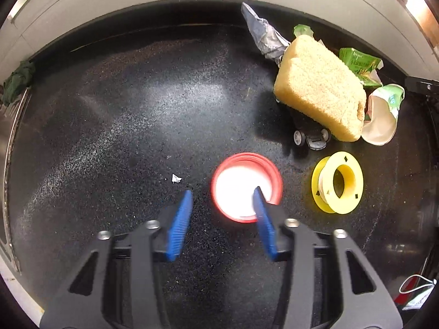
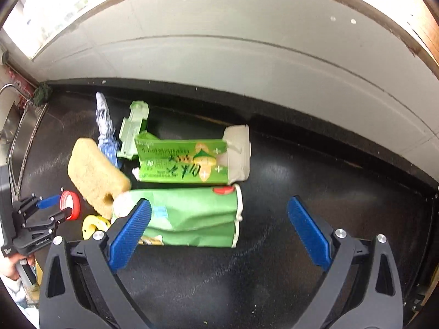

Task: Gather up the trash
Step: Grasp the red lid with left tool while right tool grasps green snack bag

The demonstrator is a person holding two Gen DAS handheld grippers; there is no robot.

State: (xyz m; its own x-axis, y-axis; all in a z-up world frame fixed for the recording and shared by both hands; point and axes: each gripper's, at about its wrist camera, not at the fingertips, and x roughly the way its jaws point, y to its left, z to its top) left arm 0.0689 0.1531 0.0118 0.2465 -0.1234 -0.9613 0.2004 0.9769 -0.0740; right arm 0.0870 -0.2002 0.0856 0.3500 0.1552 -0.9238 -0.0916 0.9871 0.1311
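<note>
A red-rimmed white cup (image 1: 246,187) stands on the black counter (image 1: 137,109). My left gripper (image 1: 222,193) is open; its right finger is inside the cup, its left finger outside. The cup (image 2: 70,205) and left gripper (image 2: 56,205) also show in the right wrist view. A crushed green paper cup (image 2: 192,216) lies in front of my right gripper (image 2: 219,207), which is open, its left finger over the cup's end. A green carton (image 2: 192,161) lies just behind. A silver-blue wrapper (image 2: 105,131) lies further back.
A yellow sponge (image 1: 321,87) rests on a toy car (image 1: 312,137). A yellow spool (image 1: 338,186) sits right of the red cup. A pale green plastic piece (image 2: 133,128) lies near the wall. A sink (image 2: 16,137) is at the left.
</note>
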